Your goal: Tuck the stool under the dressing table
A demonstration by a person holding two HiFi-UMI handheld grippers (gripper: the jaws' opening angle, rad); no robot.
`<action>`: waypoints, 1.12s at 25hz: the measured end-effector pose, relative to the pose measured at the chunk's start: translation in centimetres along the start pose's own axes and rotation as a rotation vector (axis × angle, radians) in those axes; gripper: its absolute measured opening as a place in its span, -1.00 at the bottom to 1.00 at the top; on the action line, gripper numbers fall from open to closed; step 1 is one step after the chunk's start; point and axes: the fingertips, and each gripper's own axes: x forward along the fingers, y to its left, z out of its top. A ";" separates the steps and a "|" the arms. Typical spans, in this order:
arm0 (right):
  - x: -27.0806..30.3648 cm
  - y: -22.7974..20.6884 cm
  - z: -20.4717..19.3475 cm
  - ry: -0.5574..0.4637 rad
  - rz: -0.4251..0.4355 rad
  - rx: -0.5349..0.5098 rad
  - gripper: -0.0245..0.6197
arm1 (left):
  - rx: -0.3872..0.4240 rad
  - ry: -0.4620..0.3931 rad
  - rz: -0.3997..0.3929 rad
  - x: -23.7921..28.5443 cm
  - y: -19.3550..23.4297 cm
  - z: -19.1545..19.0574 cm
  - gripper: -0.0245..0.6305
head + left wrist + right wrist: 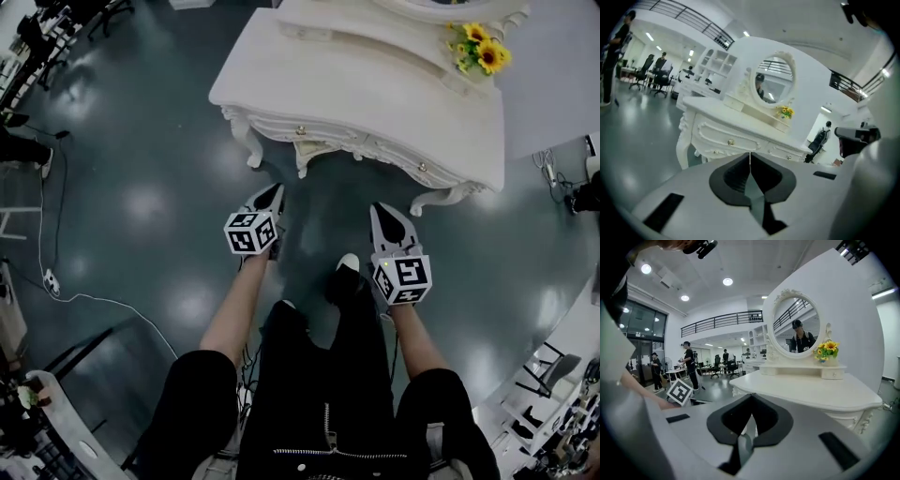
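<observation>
In front of the white dressing table (375, 103), the left gripper (275, 192) has its jaws pressed together on nothing, and the right gripper (382, 211) is likewise closed and empty. No stool shows in any view; it is probably hidden beneath the tabletop. Best now is to confirm it sits fully in, keeping both tools off the carved front. The count is two grippers, one table, one oval mirror (796, 324) and one sunflower bunch (480, 52).

Open-plan office w/ desks (675, 374), swivel chairs (716, 366), mezz. railing (722, 319).
</observation>
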 end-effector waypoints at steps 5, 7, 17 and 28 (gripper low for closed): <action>-3.7 2.8 5.2 -0.049 -0.030 -0.011 -0.90 | 0.186 -0.036 -0.060 -7.0 -5.5 6.3 -0.85; -5.2 4.0 6.9 -0.072 -0.036 -0.020 -0.91 | 0.255 -0.059 -0.087 -9.6 -7.4 7.9 -0.85; -10.4 7.1 11.0 -0.128 -0.079 -0.073 -0.91 | 0.416 -0.148 -0.132 -17.8 -13.9 13.7 -0.85; -12.5 5.9 14.0 -0.197 -0.125 -0.066 -0.91 | 0.457 -0.202 -0.154 -20.4 -16.3 16.0 -0.85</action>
